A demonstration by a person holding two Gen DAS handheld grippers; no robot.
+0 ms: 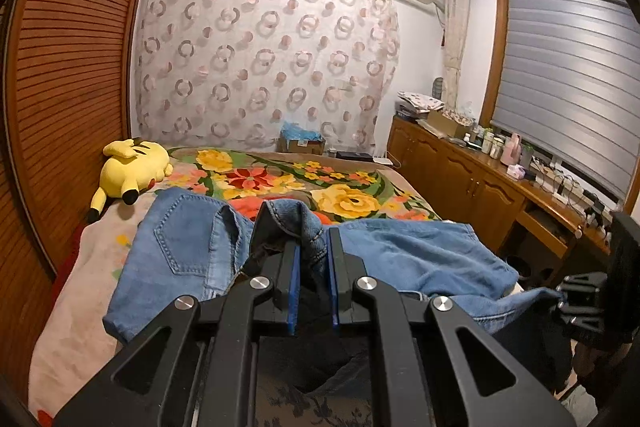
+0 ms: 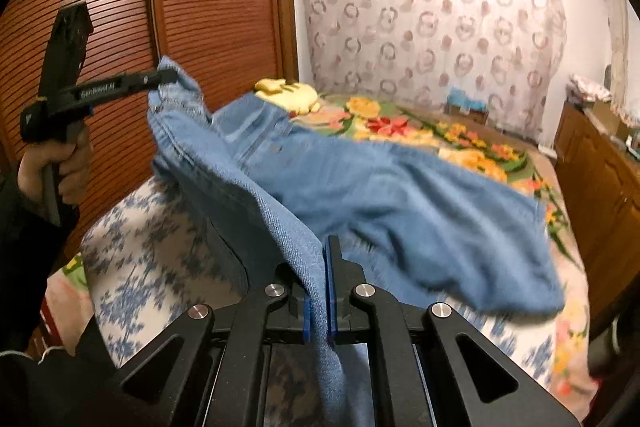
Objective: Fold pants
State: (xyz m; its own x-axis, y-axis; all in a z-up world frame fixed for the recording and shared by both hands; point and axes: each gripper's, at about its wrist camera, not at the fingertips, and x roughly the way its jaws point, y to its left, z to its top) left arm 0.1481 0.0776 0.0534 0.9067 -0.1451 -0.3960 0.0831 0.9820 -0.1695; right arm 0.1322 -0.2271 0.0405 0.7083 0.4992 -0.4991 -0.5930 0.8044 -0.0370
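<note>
Light blue jeans [image 1: 420, 251] lie spread across the bed, back pocket up at the left. In the left wrist view my left gripper [image 1: 308, 237] is shut on a bunched fold of the denim near the waistband. The right wrist view shows my right gripper [image 2: 318, 259] shut on an edge of the jeans [image 2: 380, 195], and the cloth hangs down between its blue pads. Up at the left of that view a hand holds the left gripper [image 2: 168, 79], which lifts a corner of the jeans off the bed. The right gripper [image 1: 588, 303] shows at the right edge of the left wrist view.
The bed carries a floral blanket [image 1: 256, 179] and a blue-flowered cover [image 2: 140, 247] near me. A yellow plush toy [image 1: 132, 167] lies at the far left by the louvred wardrobe door [image 1: 68, 67]. A wooden cabinet [image 1: 460, 175] with bottles runs along the right.
</note>
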